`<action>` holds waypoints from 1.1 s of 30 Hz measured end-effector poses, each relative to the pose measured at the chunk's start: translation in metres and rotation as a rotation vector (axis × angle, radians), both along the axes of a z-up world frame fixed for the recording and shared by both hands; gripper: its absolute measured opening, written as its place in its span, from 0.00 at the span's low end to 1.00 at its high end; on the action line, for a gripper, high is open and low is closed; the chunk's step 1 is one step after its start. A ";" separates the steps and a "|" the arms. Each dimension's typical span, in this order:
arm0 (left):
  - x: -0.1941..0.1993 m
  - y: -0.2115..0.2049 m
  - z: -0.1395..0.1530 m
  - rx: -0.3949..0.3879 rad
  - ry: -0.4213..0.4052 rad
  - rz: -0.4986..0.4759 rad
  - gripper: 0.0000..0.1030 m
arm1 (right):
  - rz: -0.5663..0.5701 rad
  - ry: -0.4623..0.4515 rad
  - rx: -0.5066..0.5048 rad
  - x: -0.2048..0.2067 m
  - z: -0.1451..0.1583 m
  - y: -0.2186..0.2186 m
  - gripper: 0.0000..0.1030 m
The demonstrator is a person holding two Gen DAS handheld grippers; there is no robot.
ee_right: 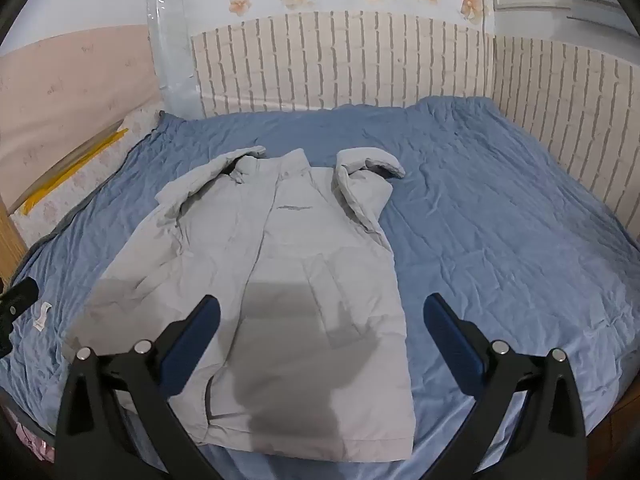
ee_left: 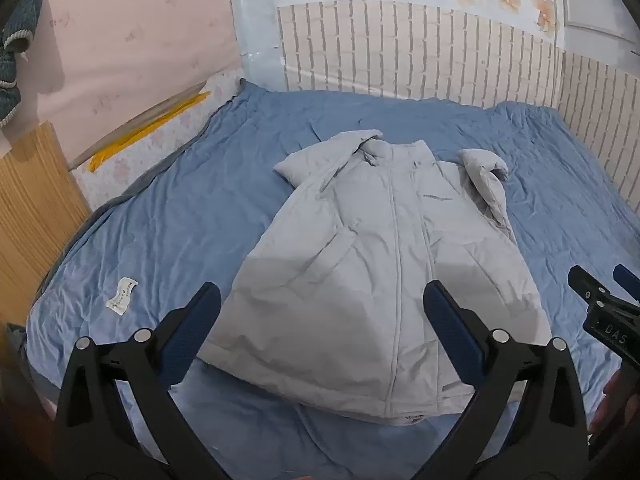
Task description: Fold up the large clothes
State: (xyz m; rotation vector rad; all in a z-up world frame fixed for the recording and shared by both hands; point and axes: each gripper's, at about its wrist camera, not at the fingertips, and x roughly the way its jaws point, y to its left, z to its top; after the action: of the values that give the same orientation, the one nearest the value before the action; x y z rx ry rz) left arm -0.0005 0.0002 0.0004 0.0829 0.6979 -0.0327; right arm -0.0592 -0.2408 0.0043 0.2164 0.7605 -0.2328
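Both grippers are hovering, jaws spread and gripping nothing, over a jacket [ee_left: 384,264] waiting to be folded.

The jacket is lying front-up and zipped in the middle of the bed [ee_left: 160,216], collar toward the wall, hem nearest the left gripper [ee_left: 322,320] and right gripper [ee_right: 322,322], both sleeves already lying bent in over the shoulders. It is looking puffy, pale grey and smooth-shelled, so I am expecting it to slip: a shallow pinch may be catching only the top layer, letting the padded back drag and bunch. The springy sleeves may be flopping open again as the hem lifts. The quilted blue cover underneath is wrinkling loosely and could be getting nipped along with the hem.
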 end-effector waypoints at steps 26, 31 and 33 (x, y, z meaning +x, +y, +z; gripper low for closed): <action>0.004 0.000 -0.001 0.023 0.002 -0.002 0.97 | 0.001 0.013 -0.024 -0.001 -0.004 0.002 0.98; 0.004 0.000 -0.001 0.024 -0.002 -0.002 0.97 | 0.000 0.012 -0.035 -0.001 -0.002 0.002 0.98; 0.004 0.001 -0.001 0.026 -0.001 -0.004 0.97 | -0.002 0.014 -0.040 0.000 -0.004 0.003 0.99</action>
State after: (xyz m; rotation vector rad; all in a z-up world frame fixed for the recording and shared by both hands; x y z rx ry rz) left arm 0.0040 0.0009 -0.0010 0.1092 0.6970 -0.0270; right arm -0.0595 -0.2373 0.0008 0.1780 0.7686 -0.2508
